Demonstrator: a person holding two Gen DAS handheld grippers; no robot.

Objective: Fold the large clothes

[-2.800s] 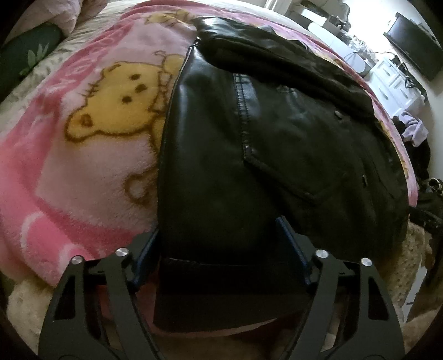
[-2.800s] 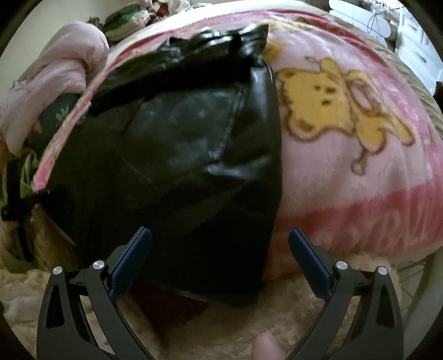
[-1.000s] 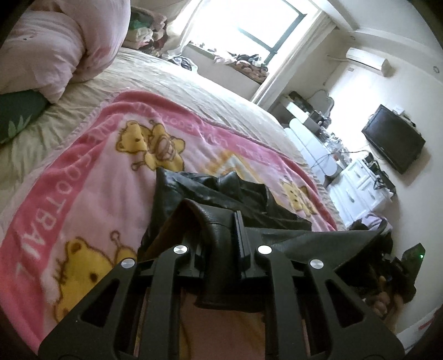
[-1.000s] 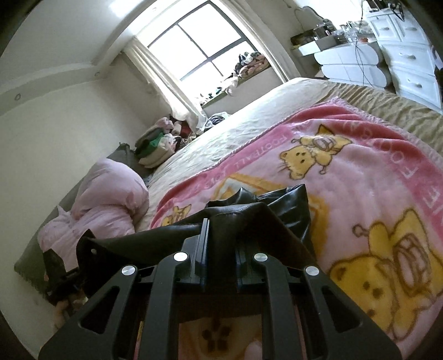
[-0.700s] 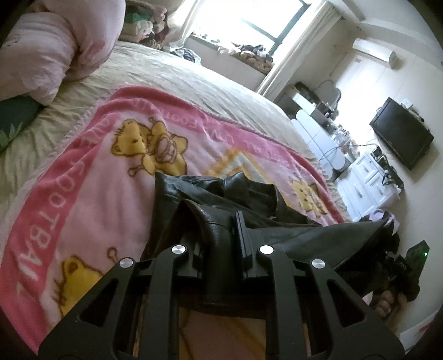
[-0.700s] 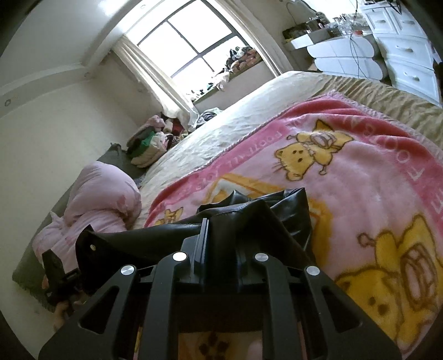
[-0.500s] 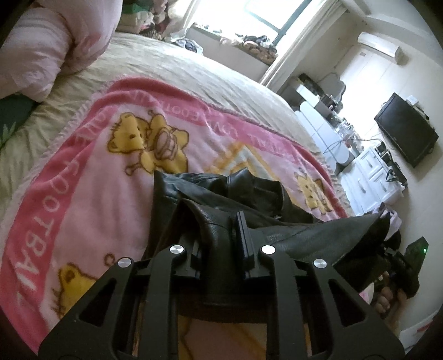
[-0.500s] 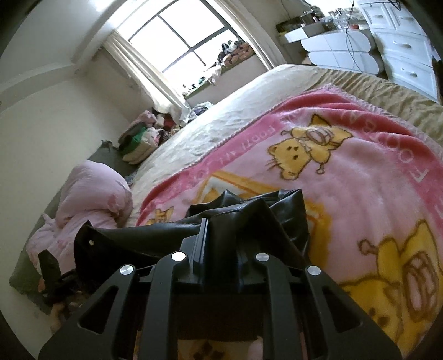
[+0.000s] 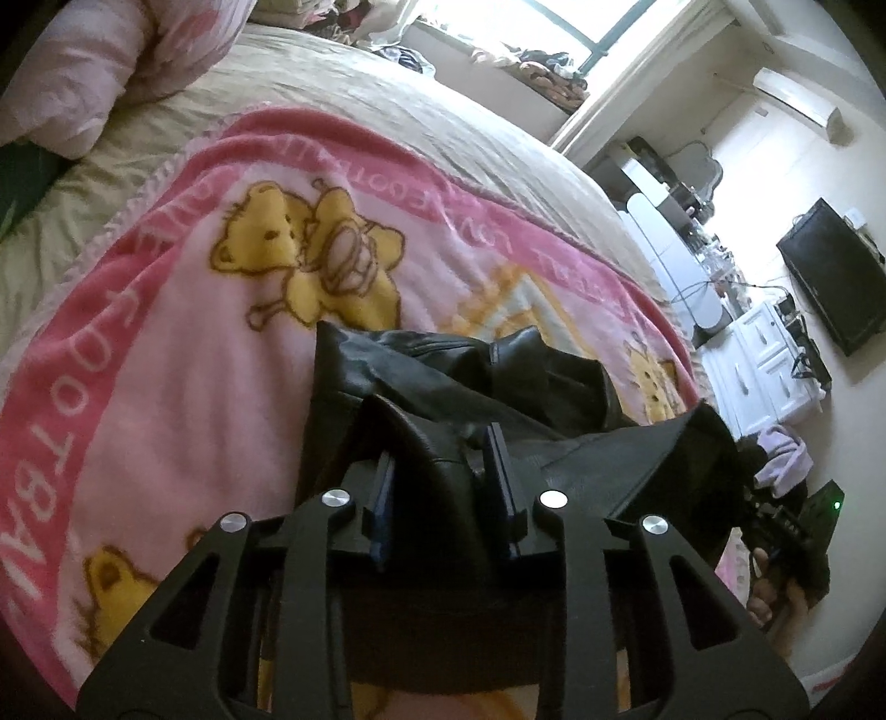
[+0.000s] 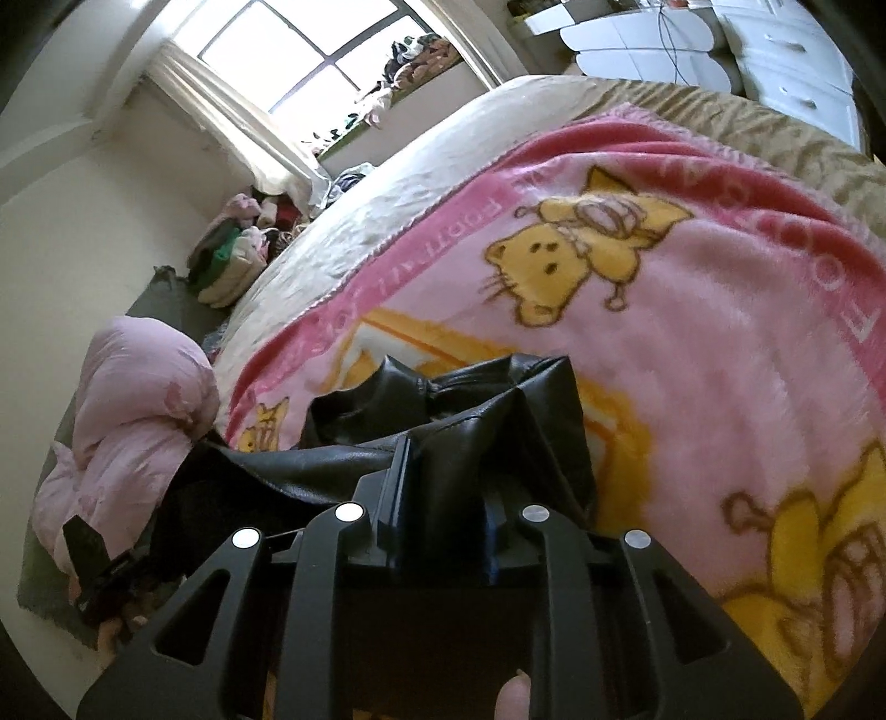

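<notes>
A black leather jacket (image 9: 443, 376) lies on a pink bear-print blanket (image 9: 183, 310) on the bed. My left gripper (image 9: 440, 471) is shut on the jacket's lower hem and holds it lifted above the rest of the jacket. My right gripper (image 10: 448, 487) is shut on the other end of the same hem (image 10: 470, 443). The hem stretches between the two grippers. The jacket's collar end (image 10: 398, 387) rests folded on the blanket (image 10: 692, 360) beyond the fingers.
A pink duvet (image 10: 133, 410) lies bunched at the bed's left side, also in the left wrist view (image 9: 99, 72). White drawers (image 9: 775, 365) and a wall television (image 9: 830, 277) stand to the right. A window (image 10: 299, 50) is behind the bed. Folded clothes (image 10: 232, 255) are stacked by the wall.
Both grippers closed on the jacket's hem and lifted it. Over the last second they carried the hem forward over the jacket toward the collar and tilted slightly down.
</notes>
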